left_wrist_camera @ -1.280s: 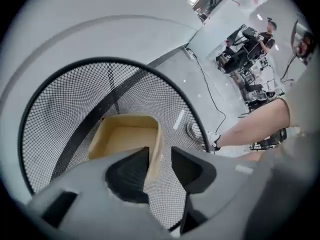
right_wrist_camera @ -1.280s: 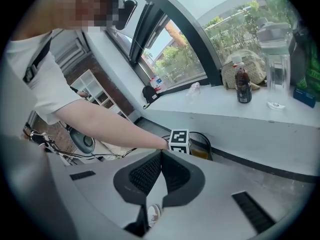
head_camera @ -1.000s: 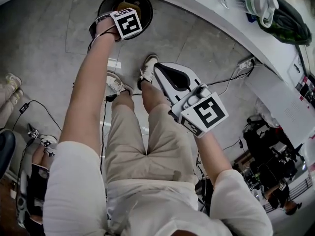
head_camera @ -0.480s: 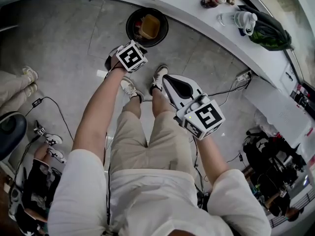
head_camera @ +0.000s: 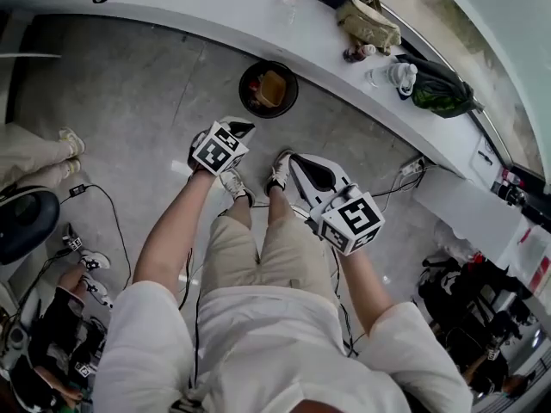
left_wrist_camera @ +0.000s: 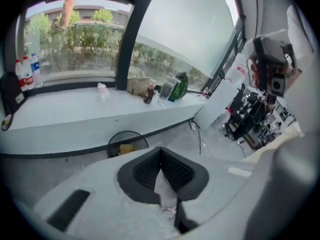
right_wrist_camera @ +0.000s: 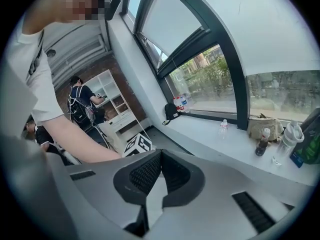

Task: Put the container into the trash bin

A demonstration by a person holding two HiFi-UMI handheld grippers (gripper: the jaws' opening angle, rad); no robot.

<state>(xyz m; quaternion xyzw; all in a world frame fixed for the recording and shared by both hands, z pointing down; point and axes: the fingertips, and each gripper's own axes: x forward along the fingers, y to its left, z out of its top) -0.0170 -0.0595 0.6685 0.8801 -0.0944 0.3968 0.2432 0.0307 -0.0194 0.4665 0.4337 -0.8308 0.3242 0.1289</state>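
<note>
Two grippers, left gripper [head_camera: 242, 128] and right gripper [head_camera: 292, 159], pressed together, empty; container [head_camera: 272, 87] inside trash bin [head_camera: 248, 101].

grippers: you hold two, the left gripper [head_camera: 244, 128] and the right gripper [head_camera: 291, 157]
marker cubes [head_camera: 218, 149]: two, one on each gripper
trash bin [head_camera: 244, 83]: one
container [head_camera: 273, 87]: one, inside the trash bin
clear water bottles [left_wrist_camera: 34, 68]: three on the white ledge [head_camera: 215, 11]
dark bottle [left_wrist_camera: 149, 95]: one
bags: two, a tan bag [head_camera: 370, 24] and a green bag [head_camera: 441, 93]
your shoes [head_camera: 232, 183]: two
</note>
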